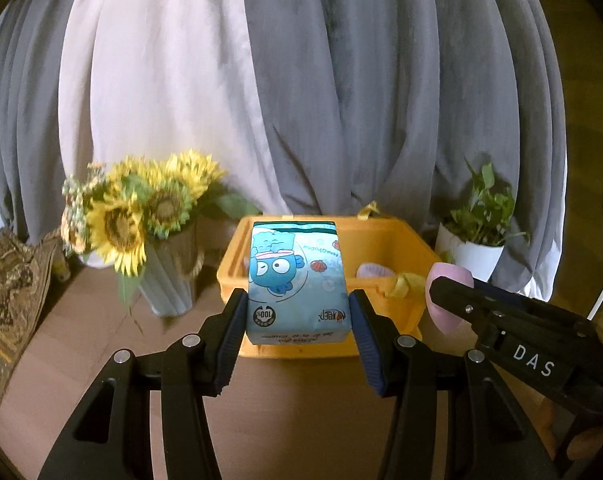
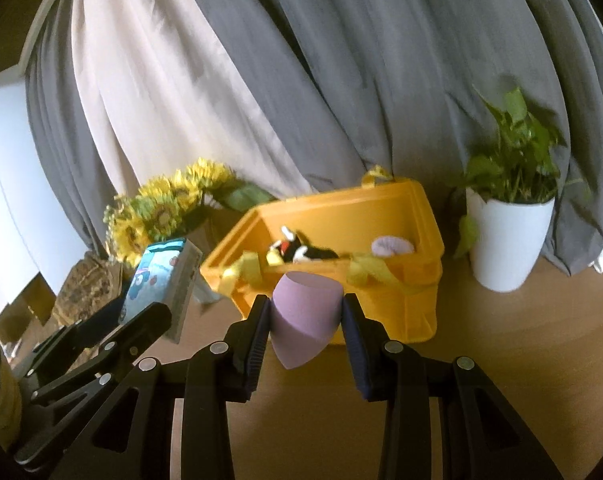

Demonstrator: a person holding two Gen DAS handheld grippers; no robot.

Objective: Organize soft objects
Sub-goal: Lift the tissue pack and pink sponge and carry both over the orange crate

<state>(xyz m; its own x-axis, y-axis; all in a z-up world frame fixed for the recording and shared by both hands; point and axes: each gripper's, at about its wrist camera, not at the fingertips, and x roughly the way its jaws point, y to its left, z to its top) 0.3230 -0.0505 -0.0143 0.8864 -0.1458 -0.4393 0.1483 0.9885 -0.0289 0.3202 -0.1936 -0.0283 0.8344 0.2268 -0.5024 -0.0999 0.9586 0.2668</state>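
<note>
My left gripper (image 1: 297, 312) is shut on a blue cartoon tissue pack (image 1: 297, 280) and holds it above the table in front of the yellow bin (image 1: 397, 236). My right gripper (image 2: 306, 320) is shut on a purple egg-shaped sponge (image 2: 301, 320), held just before the bin (image 2: 341, 208). The sponge (image 1: 445, 300) and right gripper also show at the right of the left wrist view; the tissue pack (image 2: 161, 280) and left gripper show at the left of the right wrist view. Inside the bin lie a black-and-white plush toy (image 2: 301, 250) and a pale purple item (image 2: 391, 246).
A vase of sunflowers (image 1: 141, 216) stands left of the bin. A white pot with a green plant (image 2: 509, 232) stands to its right. Grey and white curtains hang behind. A patterned cushion (image 1: 9, 280) lies at far left. Yellow ribbons (image 2: 373, 272) hang on the bin.
</note>
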